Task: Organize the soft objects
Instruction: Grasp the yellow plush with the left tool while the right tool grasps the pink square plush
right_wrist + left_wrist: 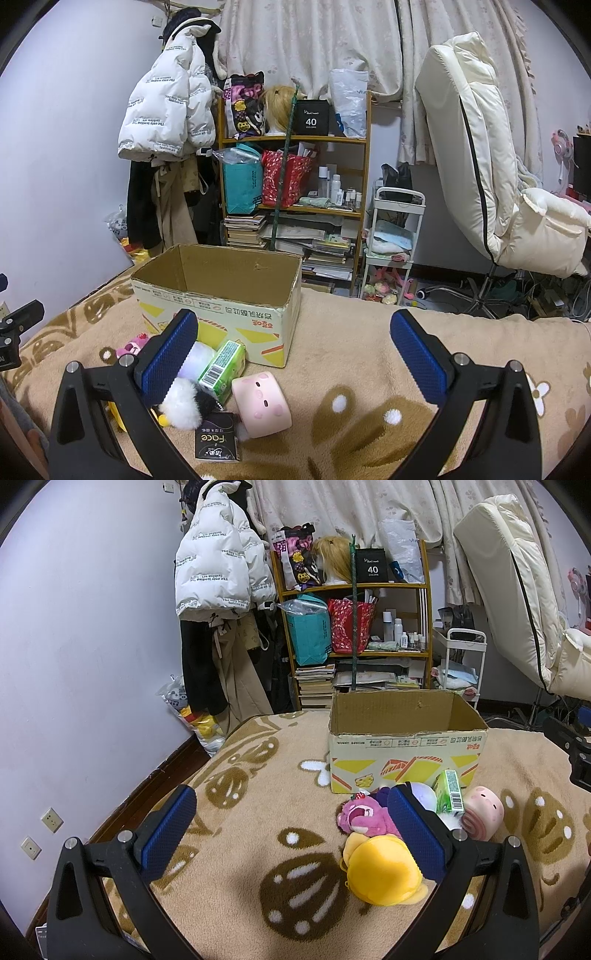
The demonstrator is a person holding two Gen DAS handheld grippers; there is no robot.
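Both grippers hang low over the blanket (240,849), level and facing the cardboard box (221,295). The left gripper (291,834) is spread wide and empty; the right gripper (295,354) likewise. The soft toys lie heaped before the box: pink bear (364,816), yellow plush (382,875), pink roll (262,404), green tissue pack (223,369). A black packet (218,441) reads "Face"; a black shelf box (312,117) reads "40"

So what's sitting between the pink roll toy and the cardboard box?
In the right wrist view, a green tissue pack lies between the pink roll toy and the cardboard box, leaning up against the box's front.
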